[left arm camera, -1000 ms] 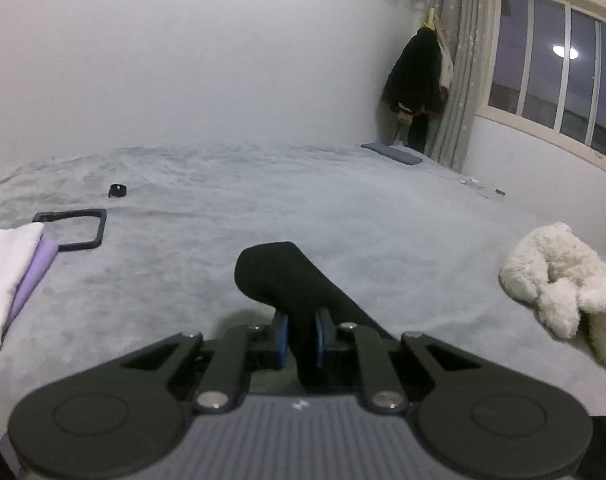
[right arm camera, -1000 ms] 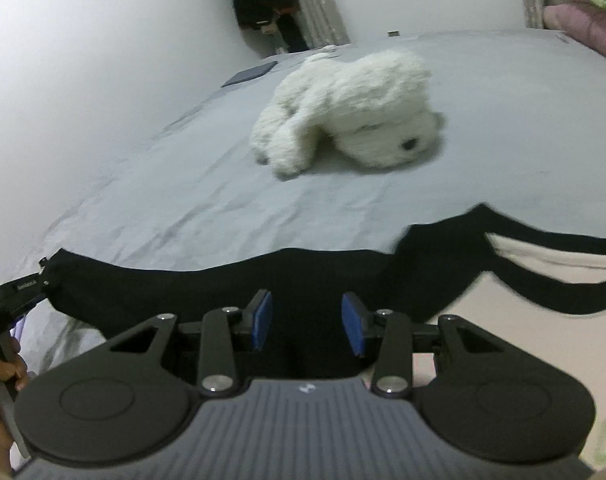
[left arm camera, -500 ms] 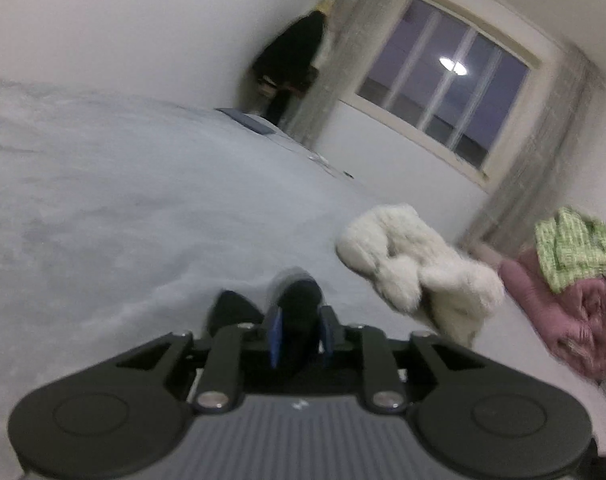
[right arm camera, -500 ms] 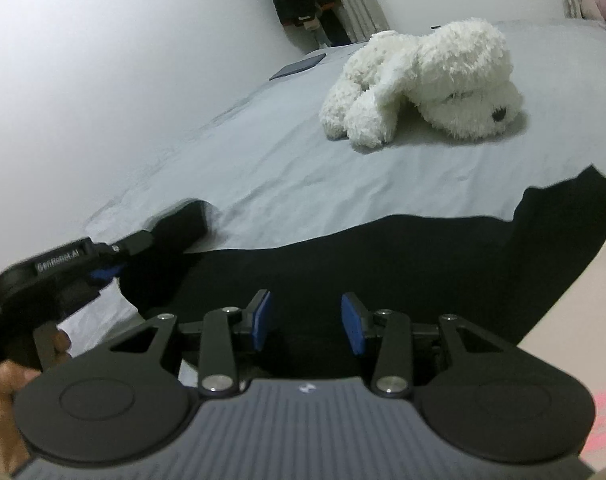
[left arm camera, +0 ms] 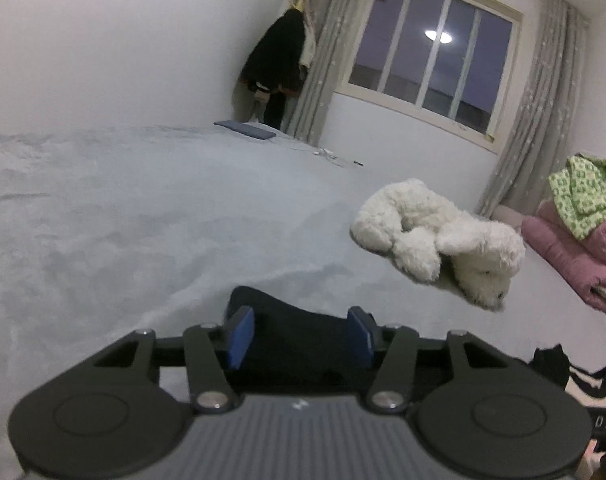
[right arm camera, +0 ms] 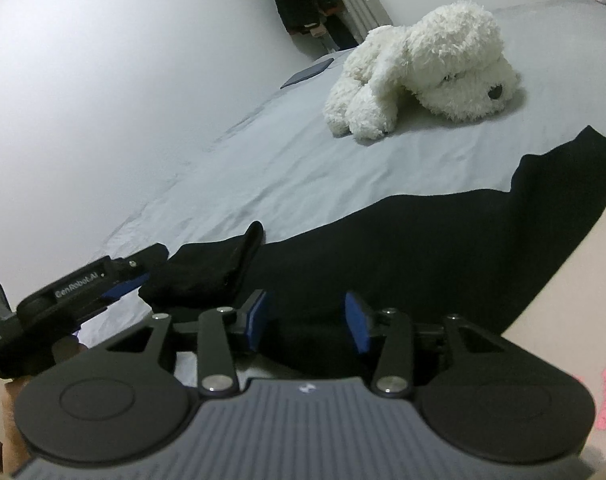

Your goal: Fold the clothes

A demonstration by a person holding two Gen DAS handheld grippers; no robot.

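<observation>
A black garment [right arm camera: 403,232] lies spread across the grey bed sheet [right arm camera: 263,152], its left end folded over into a thick bundle [right arm camera: 207,268]. In the left wrist view that bundle [left arm camera: 299,336] sits between and just beyond the blue pads of my left gripper [left arm camera: 299,334], which stands open and grips nothing. From the right wrist view the left gripper [right arm camera: 123,280] shows at the bundle's left edge, held by a hand. My right gripper [right arm camera: 306,322] hangs open over the near hem of the black cloth.
A white plush dog [left arm camera: 435,240] lies on the bed to the right. Pink and green folded clothes [left arm camera: 583,232] are stacked at the far right. A dark coat [left arm camera: 275,64] hangs in the corner by the window [left arm camera: 435,44]. A flat blue-grey item [left arm camera: 245,129] lies at the bed's far edge.
My left gripper carried the sleeve end rightward over the garment, then opened and let it go. The right gripper stayed open above the hem.
</observation>
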